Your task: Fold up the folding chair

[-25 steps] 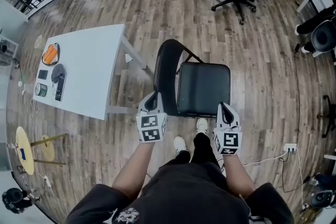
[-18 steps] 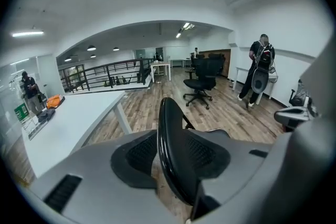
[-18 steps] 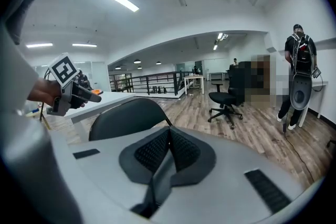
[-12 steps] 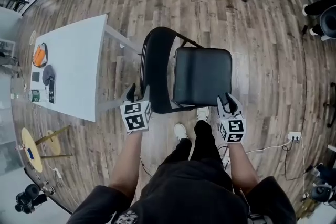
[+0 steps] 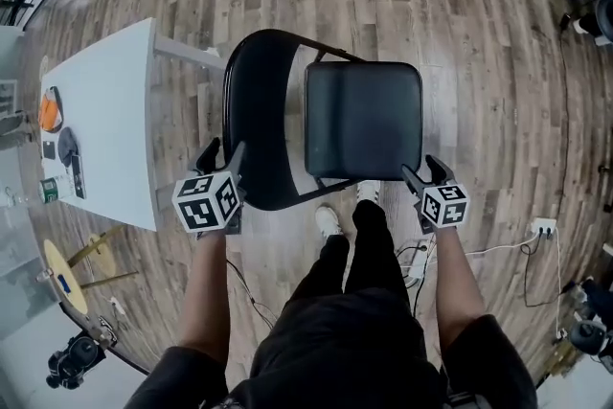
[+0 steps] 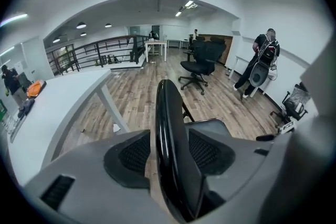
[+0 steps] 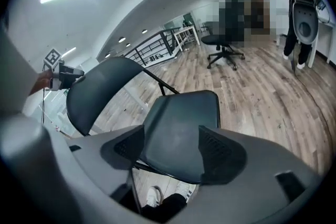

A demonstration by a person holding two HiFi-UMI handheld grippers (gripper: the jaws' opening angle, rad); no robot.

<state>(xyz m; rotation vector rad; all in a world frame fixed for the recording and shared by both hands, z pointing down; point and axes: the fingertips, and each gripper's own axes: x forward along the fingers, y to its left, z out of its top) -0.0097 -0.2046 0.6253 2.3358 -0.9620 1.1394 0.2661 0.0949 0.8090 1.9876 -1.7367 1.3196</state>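
The glossy, curved black backrest (image 5: 254, 124) is straddled by the left gripper's (image 5: 222, 153) opening jaws; the padded square seat (image 5: 364, 115) is framed by the right gripper's (image 5: 423, 170) opening jaws.

No words, brand names or numbers can be read anywhere. The only sign-like marks are black-and-white square markers, block patterns rather than letters or digits. They sit on the cube behind the jaws of each tool: the left gripper (image 5: 222, 153), its jaws opening astride the chair backrest (image 6: 170, 155), and the right gripper (image 5: 423, 170), its jaws opening astride the chair seat (image 7: 178, 134). Small items lie on the white table (image 5: 105, 110) out to the left of the left gripper, too small to show any print.
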